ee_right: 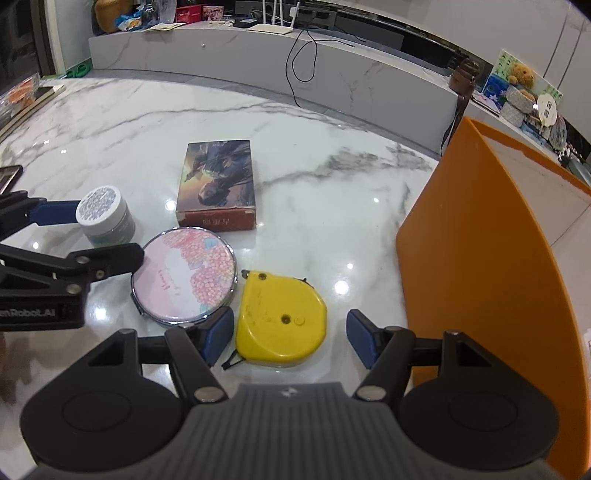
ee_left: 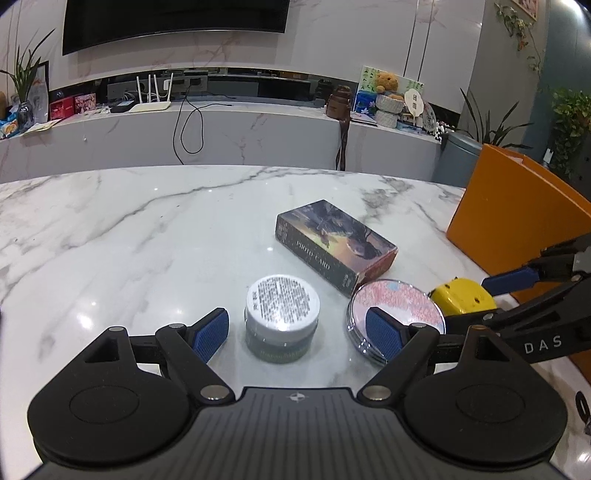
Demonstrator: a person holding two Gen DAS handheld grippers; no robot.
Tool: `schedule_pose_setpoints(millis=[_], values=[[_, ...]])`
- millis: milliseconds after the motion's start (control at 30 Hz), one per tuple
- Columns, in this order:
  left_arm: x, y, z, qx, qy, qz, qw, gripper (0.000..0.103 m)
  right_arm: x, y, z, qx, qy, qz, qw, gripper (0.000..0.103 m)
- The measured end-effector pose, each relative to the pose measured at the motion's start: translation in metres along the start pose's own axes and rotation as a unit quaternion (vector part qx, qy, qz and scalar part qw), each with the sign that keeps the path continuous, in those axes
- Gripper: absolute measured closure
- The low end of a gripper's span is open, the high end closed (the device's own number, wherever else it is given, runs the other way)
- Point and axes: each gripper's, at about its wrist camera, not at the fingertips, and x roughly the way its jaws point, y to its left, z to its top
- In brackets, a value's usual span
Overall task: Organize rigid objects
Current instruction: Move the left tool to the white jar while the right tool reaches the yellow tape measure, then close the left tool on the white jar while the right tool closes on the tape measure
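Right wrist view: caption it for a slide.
Open right gripper straddles a yellow tape measure beside a floral compact mirror on a marble table.

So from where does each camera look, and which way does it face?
Left wrist: sits on left gripper, faces forward and down at jar; own open fingers show, also right gripper.
Right wrist: sits on right gripper, looks down at tape measure; own open fingers show.
Shared: jar, mirror, card box, orange bin.

A: What sits at twelve o'clock?
B: A dark television [ee_left: 173, 22] on a pale marble wall [ee_left: 332, 33], above a long white console [ee_left: 221, 136].
A: And nearer?
B: The glossy marble table [ee_left: 147, 229], catching ceiling lights; potted plants [ee_left: 569, 122] at two o'clock.
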Motion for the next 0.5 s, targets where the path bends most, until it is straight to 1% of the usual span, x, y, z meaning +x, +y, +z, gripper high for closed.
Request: schedule_pose_setpoints(millis=[133, 233, 367, 500], values=[[0.0036, 0.001, 0.0035, -0.002, -0.001, 0.0, 1.0, 0.006, 0.0015, -0.0016, 0.0021, 0.008, 0.001, 0.008, 1.0, 0.043], [0.0032, 0.0019, 0.0035, -0.005, -0.005, -0.007, 0.9999, 0.013, 0.002, -0.0019, 0.0034, 0.011, 0.002, 0.015, 1.0, 0.05], [0.0028, 0.0027, 0.0042, -0.008, -0.007, -0.01, 0.9999, 0.018, 0.0018, -0.0013, 0.0035, 0.011, 0.001, 0.018, 1.0, 0.051], [0.0011, 0.0046, 0.0046, -0.012, -0.01, -0.012, 0.9998, 0.033, 0.0021, -0.0023, 0.0037, 0.012, 0.0, 0.02, 1.0, 0.052]])
